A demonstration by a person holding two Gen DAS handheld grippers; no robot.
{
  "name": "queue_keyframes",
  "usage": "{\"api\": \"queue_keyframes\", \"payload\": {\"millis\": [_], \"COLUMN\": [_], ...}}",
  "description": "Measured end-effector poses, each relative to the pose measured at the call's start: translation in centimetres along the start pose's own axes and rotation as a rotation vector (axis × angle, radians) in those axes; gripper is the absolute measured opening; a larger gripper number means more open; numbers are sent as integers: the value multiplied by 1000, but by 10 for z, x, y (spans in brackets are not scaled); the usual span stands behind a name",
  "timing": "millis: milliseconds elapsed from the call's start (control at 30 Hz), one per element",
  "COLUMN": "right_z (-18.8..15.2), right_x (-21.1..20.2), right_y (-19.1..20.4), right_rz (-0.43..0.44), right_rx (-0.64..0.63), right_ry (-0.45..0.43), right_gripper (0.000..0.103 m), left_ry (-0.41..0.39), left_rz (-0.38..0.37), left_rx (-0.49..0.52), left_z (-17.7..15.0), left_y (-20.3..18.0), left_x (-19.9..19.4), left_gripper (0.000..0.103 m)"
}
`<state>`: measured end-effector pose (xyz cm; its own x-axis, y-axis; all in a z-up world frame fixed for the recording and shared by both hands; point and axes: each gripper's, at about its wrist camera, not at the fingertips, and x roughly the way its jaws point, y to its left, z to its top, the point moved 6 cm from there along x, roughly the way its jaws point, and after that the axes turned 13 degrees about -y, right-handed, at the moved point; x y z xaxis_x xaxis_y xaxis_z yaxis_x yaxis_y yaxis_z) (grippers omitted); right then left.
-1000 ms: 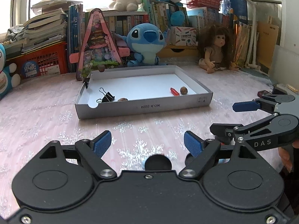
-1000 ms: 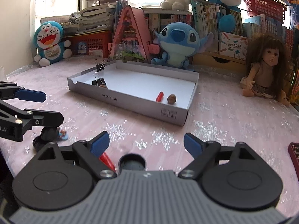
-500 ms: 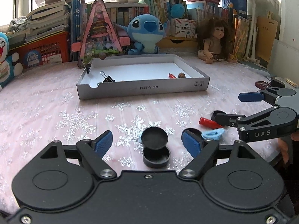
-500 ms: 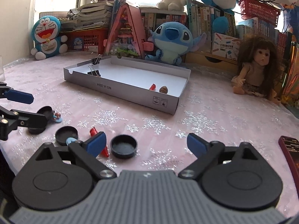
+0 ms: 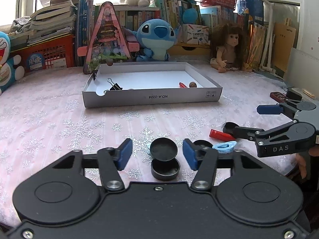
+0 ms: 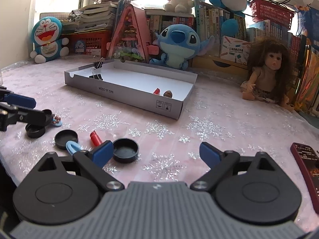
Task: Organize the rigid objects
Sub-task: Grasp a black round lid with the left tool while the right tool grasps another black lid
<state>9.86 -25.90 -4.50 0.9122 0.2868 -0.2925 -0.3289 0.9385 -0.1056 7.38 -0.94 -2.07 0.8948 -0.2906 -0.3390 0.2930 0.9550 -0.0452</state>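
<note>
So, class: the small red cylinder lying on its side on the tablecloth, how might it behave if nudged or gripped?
The red cylinder lies on its round side, so it would probably roll. It looks rigid, smooth plastic, possibly slippery. Being small, likely light.

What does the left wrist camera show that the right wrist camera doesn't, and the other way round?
Only the left wrist view shows the left gripper from behind, jaws closing around two stacked black caps, pads not yet touching. Only the right wrist view shows the whole Doraemon plush and the right gripper's blue pads wide open over bare tablecloth. Both show the white box holding a binder clip, plus the loose red tube, the light blue clip and the Stitch plush.
</note>
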Motion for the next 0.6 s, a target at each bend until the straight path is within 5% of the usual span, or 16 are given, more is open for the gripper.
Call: {"api": "queue_keyframes", "payload": {"millis": [600], "right_z": [-3], "right_x": [0], "right_y": [5], "right_rz": [3], "right_rx": [-47], "right_ry": [33], "right_gripper": [80], "left_ry": [0], "left_rz": [-1], "left_rx": [15], "left_z": [-3], "left_y": [-2], "left_x": [2], "left_gripper": [30]}}
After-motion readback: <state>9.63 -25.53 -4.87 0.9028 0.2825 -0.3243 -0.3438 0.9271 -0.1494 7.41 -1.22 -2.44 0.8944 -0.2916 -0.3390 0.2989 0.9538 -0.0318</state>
